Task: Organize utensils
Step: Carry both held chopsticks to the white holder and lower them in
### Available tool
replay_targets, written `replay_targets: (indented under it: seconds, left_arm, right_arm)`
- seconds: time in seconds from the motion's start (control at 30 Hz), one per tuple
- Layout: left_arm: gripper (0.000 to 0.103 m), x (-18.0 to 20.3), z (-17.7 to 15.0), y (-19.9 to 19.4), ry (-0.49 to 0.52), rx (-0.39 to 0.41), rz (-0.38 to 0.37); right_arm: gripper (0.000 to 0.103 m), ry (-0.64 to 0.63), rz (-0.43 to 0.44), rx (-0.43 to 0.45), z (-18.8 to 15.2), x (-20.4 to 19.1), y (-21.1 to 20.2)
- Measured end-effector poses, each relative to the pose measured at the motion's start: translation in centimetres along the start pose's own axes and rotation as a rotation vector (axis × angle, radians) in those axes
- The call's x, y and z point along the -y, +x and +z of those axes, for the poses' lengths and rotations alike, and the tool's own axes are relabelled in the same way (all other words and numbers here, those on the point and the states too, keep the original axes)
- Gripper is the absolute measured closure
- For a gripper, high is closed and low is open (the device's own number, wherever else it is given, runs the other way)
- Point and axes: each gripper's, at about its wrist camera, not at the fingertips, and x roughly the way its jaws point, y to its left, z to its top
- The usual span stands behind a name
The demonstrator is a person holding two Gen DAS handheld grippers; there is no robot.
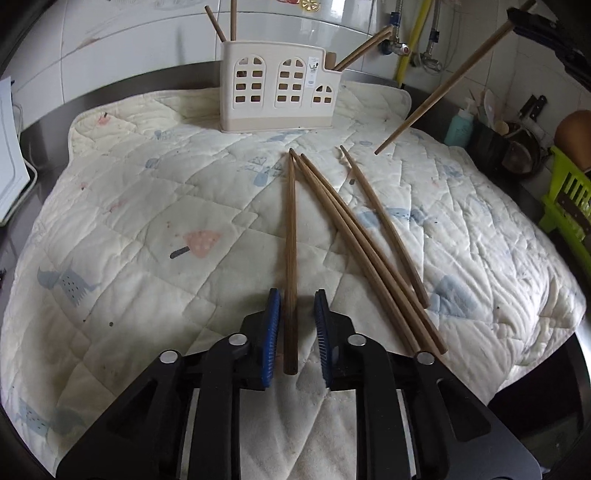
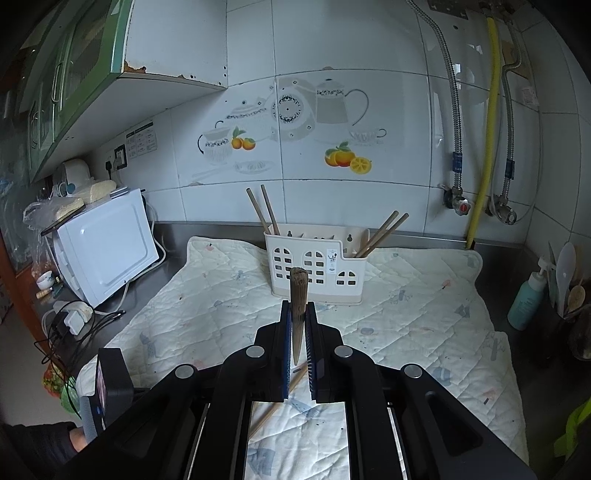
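A beige slotted utensil holder (image 1: 277, 96) (image 2: 317, 269) stands at the back of a quilted mat (image 1: 147, 221) (image 2: 424, 314). Two wooden chopsticks lean in its left end and two in its right. Three loose chopsticks (image 1: 354, 258) lie fanned on the mat. A fourth chopstick (image 1: 291, 221) lies between the blue pads of my left gripper (image 1: 297, 295), which is open, with a gap at the right pad. My right gripper (image 2: 298, 306) (image 1: 517, 18) is shut on a chopstick (image 2: 298, 284) (image 1: 443, 85), held in the air to the right of the holder.
A white microwave (image 2: 107, 243) with chargers and cables (image 2: 74, 321) stands left of the mat. A teal pump bottle (image 2: 524, 302) (image 1: 458, 125), spoons and a green rack (image 1: 565, 206) crowd the right. Pipes and valves (image 2: 458, 206) run down the tiled wall. A sleeved hand (image 2: 74, 439) shows low left.
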Motion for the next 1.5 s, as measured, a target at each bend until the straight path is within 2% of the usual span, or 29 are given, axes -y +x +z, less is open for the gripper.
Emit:
replay_targets:
  seconds: [0.1,0.4,0.8,1.07,1.27,1.5]
  left_arm:
    - [0.098,-0.1,0.4,-0.2,-0.011,0.003,-0.002]
    - [0.098,-0.8,3.9,-3.1,-0.033,0.105,-0.036]
    - [0.098,-1.1,10.2,-6.8,0.029,0.210,-0.012]
    - [0.098,-0.7,13.5,-7.9,0.094,0.246,0.020]
    - [0.098,-0.3,15.6,-8.2,0.122,0.279,0.031]
    - [0.098,-0.5,18.1,-8.9,0.123,0.318,0.033]
  right_arm:
    - [0.096,0.002,-0.001,-0.001,0.0,0.1,-0.1]
    - [0.096,-0.003,0.017,0.005,2.6,0.9,-0.3]
    - [0.096,-0.021,0.028,0.010,8.0,2.6,0.3]
    - [0.096,-0.039,-0.042,0.055,12.6,4.6,1.1]
    - [0.096,-0.016,-0.085,0.052,15.3,6.4,4.3]
    - [0.096,-0.010,-0.118,0.014,16.4,7.3,10.0]
